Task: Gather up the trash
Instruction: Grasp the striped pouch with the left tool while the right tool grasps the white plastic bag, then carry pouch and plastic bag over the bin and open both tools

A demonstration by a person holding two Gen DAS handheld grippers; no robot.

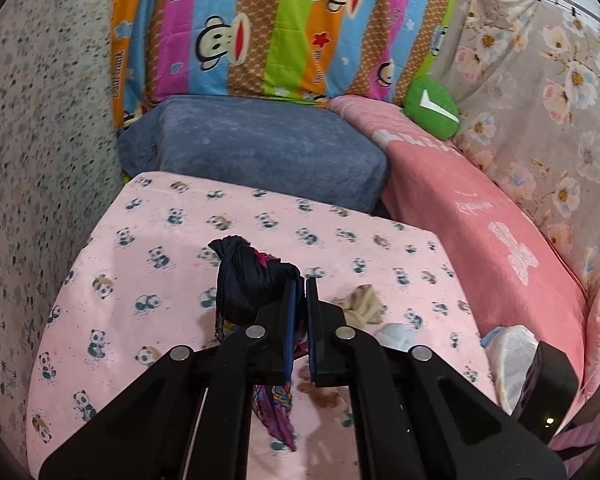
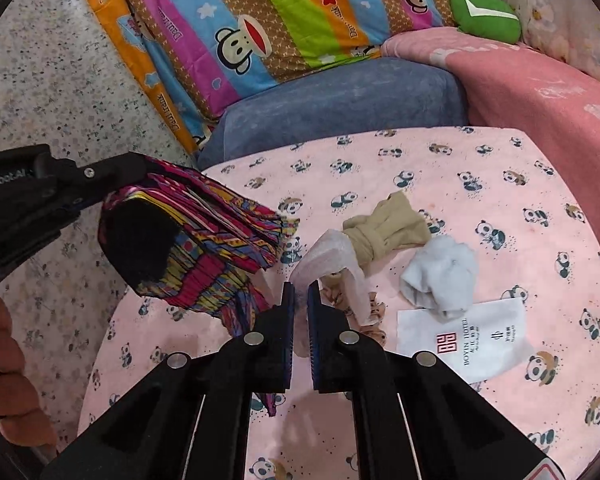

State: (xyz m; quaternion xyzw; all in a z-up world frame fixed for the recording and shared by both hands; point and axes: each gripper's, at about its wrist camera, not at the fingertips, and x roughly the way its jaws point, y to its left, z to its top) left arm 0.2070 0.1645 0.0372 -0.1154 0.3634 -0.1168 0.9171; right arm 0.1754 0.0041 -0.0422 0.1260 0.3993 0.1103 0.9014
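My left gripper [image 1: 300, 284] is shut on a dark pleated fabric bag [image 1: 252, 280] with a bright striped pattern, lifted above the pink panda-print table [image 1: 140, 240]. In the right wrist view the same bag [image 2: 204, 240] hangs at the left with its dark mouth facing me, and the left gripper [image 2: 112, 184] grips its top edge. My right gripper [image 2: 300, 292] is shut on a translucent white foam wrap [image 2: 332, 260], which arches up off the table [image 2: 500, 184] beside the bag.
On the table lie a beige cloth wad [image 2: 388, 224], a crumpled white tissue [image 2: 440, 276], a white printed paper packet [image 2: 464, 336] and a small brown patterned scrap [image 2: 374, 320]. A blue cushion [image 2: 340, 100] and a pink blanket [image 2: 540, 80] stand behind. A hand [image 2: 4, 360] shows at the left edge.
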